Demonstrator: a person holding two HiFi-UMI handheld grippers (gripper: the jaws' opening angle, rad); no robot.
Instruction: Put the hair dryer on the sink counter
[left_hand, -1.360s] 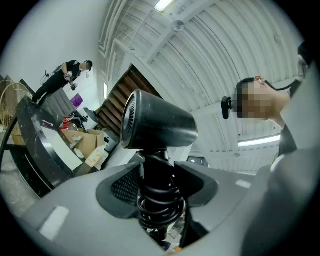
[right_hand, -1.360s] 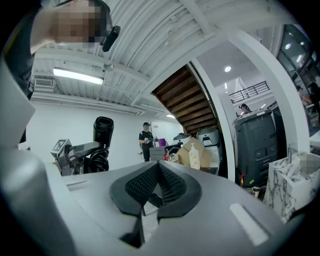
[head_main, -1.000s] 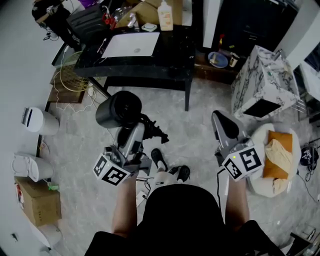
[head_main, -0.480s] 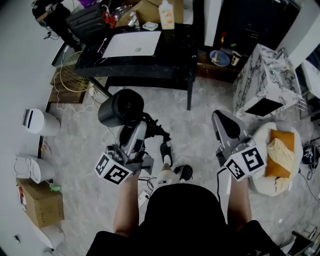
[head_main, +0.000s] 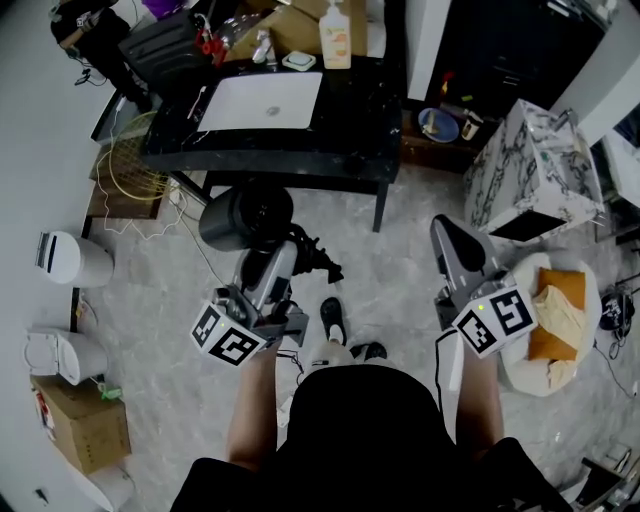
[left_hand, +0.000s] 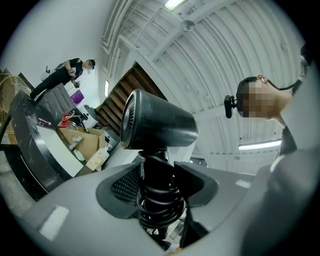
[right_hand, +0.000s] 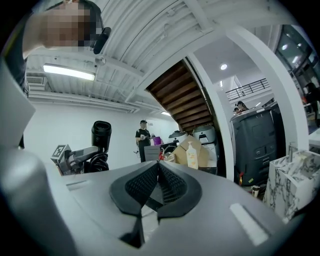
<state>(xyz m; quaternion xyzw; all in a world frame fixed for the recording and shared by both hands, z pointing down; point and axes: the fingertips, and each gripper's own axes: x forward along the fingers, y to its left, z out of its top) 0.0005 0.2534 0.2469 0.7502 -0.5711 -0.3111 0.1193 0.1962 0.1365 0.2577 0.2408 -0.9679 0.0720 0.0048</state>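
Observe the left gripper (left_hand: 159, 172) pinching the handle of the matte black plastic hair dryer (left_hand: 156, 122), with one jaw pressed against each side of the handle. Note the coiled black cord (left_hand: 157, 202) wound round the handle between the jaws. It is probably bundled there to prevent trailing or snagging during the carry. Note the thick barrel set crosswise beyond the jaw tips. Read the handle as the chosen grip point, being the only part narrow enough to seat between the jaws.

Check the right gripper (right_hand: 156, 181): jaws pressed together, nothing between them. Find it held off to the right, well apart from the dryer, apparently in reserve.

In the head view, locate the dryer carried in the air over the grey marbled floor (head_main: 400, 270), short of the glossy black sink counter (head_main: 350, 110) ahead. Treat placement as not yet done.

Identify the white rectangular basin (head_main: 265, 100) sunk in the left half of the counter and the pale soap bottle (head_main: 335, 35) at its far edge. Find bare black top toward the right end. Take that bare stretch as the likely landing zone, being flat and clear of the basin rim.

Expect a forward reach, then a lowering until the barrel rests on the top. Guard against rolling toward the front edge and against the cord unwinding on release.
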